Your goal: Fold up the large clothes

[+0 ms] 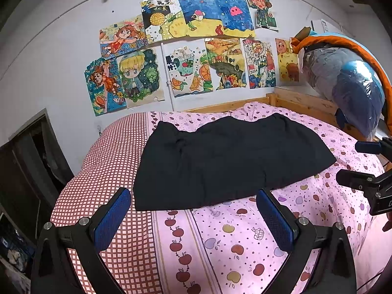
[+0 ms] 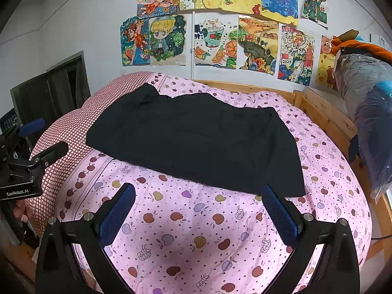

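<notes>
A black garment (image 1: 227, 161) lies spread flat as a broad folded rectangle across the pink fruit-print bed cover (image 1: 220, 240); it also shows in the right wrist view (image 2: 196, 137). My left gripper (image 1: 193, 196) is open and empty, hovering just short of the garment's near left edge. My right gripper (image 2: 198, 193) is open and empty, hovering before the garment's near right corner. The right gripper shows at the right edge of the left wrist view (image 1: 362, 161). The left gripper shows at the left edge of the right wrist view (image 2: 41, 137).
The bed has a red-checked section (image 1: 107, 171) on the left and a wooden frame (image 1: 301, 103) behind. A plastic-wrapped bundle of bedding (image 1: 350, 85) sits at the right. Children's drawings (image 1: 191, 49) cover the wall. A dark cabinet (image 1: 27, 161) stands at the left.
</notes>
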A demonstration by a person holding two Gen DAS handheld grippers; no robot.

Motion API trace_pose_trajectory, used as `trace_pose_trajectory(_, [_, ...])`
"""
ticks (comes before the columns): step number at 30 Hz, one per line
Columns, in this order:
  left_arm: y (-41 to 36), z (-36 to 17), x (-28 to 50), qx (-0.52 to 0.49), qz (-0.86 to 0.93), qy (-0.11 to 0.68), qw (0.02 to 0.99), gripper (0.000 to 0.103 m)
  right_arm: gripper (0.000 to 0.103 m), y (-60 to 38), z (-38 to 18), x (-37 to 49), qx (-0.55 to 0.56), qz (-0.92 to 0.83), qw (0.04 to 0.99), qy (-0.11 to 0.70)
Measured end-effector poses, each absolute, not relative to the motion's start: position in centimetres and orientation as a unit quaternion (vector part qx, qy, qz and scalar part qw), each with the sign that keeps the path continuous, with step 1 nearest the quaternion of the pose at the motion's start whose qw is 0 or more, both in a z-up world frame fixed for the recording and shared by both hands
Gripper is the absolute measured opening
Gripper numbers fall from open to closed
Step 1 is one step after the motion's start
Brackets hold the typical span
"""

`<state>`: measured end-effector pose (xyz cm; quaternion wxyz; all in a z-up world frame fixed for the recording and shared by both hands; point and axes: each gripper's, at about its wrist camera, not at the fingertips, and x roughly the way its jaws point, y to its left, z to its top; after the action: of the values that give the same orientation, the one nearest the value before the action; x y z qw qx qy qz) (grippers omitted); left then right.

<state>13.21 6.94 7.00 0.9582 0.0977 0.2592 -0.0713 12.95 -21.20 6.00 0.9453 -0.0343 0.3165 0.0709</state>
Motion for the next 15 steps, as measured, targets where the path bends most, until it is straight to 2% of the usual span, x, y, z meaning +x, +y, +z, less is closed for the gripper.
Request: trace_pose_trajectory(15, [6.78,6.84,13.24,0.099,-0.071,0.261,0.958,0.103,0.101,-21.79,5.7,13.22,-0.032,0.072,0.944,0.321])
